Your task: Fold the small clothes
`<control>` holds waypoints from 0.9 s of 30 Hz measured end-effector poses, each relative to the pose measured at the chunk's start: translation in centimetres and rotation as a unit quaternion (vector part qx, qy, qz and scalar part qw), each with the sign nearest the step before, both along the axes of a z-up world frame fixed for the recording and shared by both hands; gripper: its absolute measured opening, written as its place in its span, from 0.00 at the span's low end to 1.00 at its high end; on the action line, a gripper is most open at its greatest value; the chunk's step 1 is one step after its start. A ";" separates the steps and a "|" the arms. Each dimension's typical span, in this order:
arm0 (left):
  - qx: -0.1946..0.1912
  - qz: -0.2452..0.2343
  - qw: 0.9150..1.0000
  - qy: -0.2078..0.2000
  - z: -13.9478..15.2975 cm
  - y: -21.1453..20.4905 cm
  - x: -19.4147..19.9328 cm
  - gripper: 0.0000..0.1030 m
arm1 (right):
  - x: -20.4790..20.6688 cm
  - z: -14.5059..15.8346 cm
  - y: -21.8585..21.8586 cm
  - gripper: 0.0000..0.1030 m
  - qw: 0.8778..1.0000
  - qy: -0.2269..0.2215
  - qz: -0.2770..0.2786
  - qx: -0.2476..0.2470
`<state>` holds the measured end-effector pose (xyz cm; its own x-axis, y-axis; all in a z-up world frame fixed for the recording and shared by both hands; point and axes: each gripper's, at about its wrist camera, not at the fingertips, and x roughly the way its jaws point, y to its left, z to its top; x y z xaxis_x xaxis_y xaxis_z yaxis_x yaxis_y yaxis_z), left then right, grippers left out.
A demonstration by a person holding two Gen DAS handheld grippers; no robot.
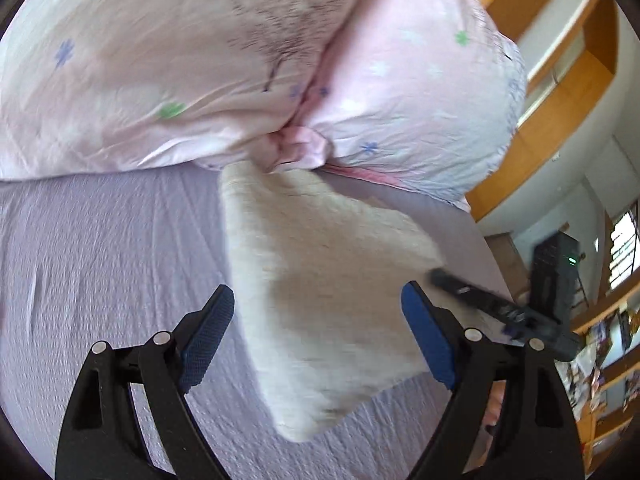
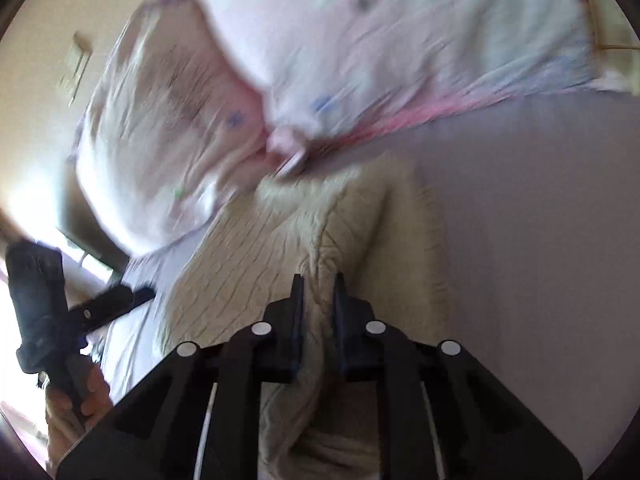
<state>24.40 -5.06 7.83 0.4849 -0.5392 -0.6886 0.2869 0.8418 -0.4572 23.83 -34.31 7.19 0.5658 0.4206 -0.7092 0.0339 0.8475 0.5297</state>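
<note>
Cream knitted garment [image 1: 320,264] lies on the bed [image 1: 100,240], spread over the lilac sheet, with its far edge just below a bunched pink quilt [image 1: 180,60] printed with small blue and green flowers and a dark tree motif. In the left wrist view the garment looks folded into a rough wedge, broad toward the quilt, narrowing to a rounded corner near the camera. Left gripper [image 1: 318,320] hovers over that near part with its jaws wide; the blue-padded fingers [image 1: 210,336] stand on either side of the cloth, and whether they touch it cannot be told. Right gripper [image 2: 317,292] has its jaws narrow and pinched on a raised ridge of the same garment [image 2: 280,248], knit gathered up between the two black fingers and running back under the tool. From the left wrist view the right gripper [image 1: 472,292] shows as a dark blurred bar at the garment's right edge. From the right wrist view the left gripper [image 2: 116,300] sits off to the left beside the garment, with the person's hand [image 2: 76,400] around its handle. Wooden shelves [image 1: 560,60] and a bright window [image 1: 624,248] lie beyond the bed on the right of the left view. Right wrist view is heavily motion-blurred across the quilt [image 2: 360,40]; the sheet [image 2: 540,220] to the right of the garment is plain and smooth.
</note>
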 end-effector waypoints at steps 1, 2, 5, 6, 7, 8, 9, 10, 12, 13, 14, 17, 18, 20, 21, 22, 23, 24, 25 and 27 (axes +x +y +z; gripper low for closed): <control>-0.004 0.006 1.000 0.005 -0.5 0.2 0.3 0.83 | -0.2 -0.1 -1.5 0.13 1.000 0.001 -0.028 0.011; -0.007 0.009 1.000 0.010 -0.8 -0.2 0.7 0.83 | -0.2 -0.5 -2.2 0.15 0.999 0.011 -0.040 0.009; -0.023 0.008 0.999 0.036 -2.2 -0.2 1.4 0.83 | -0.5 -1.1 -2.1 0.43 1.000 0.022 -0.022 0.006; -0.022 0.007 0.999 0.040 -2.7 -0.5 1.7 0.83 | -0.8 -0.9 -2.3 0.53 0.999 0.018 -0.024 0.016; -0.019 0.006 0.999 0.040 -2.9 -0.7 1.8 0.83 | -1.0 -0.4 -2.6 0.87 0.999 0.009 -0.034 0.020; -0.014 0.005 0.999 0.040 -3.2 -1.0 2.0 0.83 | -1.1 -0.1 -2.8 0.98 0.999 0.007 -0.047 0.012; -0.009 0.004 0.999 0.042 -3.6 -1.4 2.2 0.84 | -1.0 0.0 -3.1 0.98 0.998 0.006 -0.055 0.004; -0.010 0.003 0.999 0.045 -3.9 -1.6 2.3 0.85 | -0.7 -0.4 -3.2 0.98 0.999 0.017 -0.045 0.012; -0.024 0.000 0.998 0.055 -4.4 -1.9 2.6 0.85 | 0.0 -1.8 -3.5 0.94 0.997 0.047 -0.032 0.050; -0.033 -0.002 0.998 0.060 -4.7 -2.0 2.7 0.85 | 0.3 -2.8 -3.7 0.91 0.995 0.067 -0.026 0.075; -0.043 -0.004 0.997 0.066 -5.1 -2.0 2.8 0.85 | 0.6 -3.6 -3.8 0.88 0.992 0.082 -0.025 0.092; -0.082 -0.023 0.992 0.092 -6.7 -2.1 2.7 0.84 | 0.3 -4.8 -4.1 0.50 0.987 0.084 -0.014 0.139; -0.083 -0.023 0.993 0.081 -6.6 -2.1 2.4 0.77 | 0.0 -5.2 -3.9 0.47 0.986 0.080 -0.011 0.149; -0.080 -0.024 0.994 0.074 -6.4 -1.8 2.1 0.63 | -0.4 -5.1 -3.4 0.37 0.986 0.067 -0.002 0.155; -0.090 -0.024 0.993 0.075 -6.0 -1.0 1.9 0.53 | -0.7 -5.0 -3.3 0.36 0.985 0.063 -0.006 0.162; -0.096 -0.026 0.992 0.074 -5.4 -0.2 1.7 0.49 | -0.9 -4.6 -3.0 0.33 0.983 0.055 -0.006 0.174; -0.092 -0.028 0.993 0.070 -4.9 0.4 1.4 0.48 | -1.1 -3.9 -2.6 0.31 0.981 0.039 0.001 0.188; -0.079 -0.030 0.995 0.053 -3.8 1.4 0.6 0.48 | -1.3 -2.7 -1.6 0.31 0.978 0.017 0.021 0.205; -0.072 -0.028 0.996 0.034 -2.6 2.5 -0.1 0.48 | -1.4 -1.9 -0.7 0.31 0.978 0.005 0.034 0.207; -0.069 -0.019 0.997 0.003 -0.4 5.3 -1.5 0.49 | -1.2 -0.5 2.1 0.31 0.978 -0.024 0.064 0.198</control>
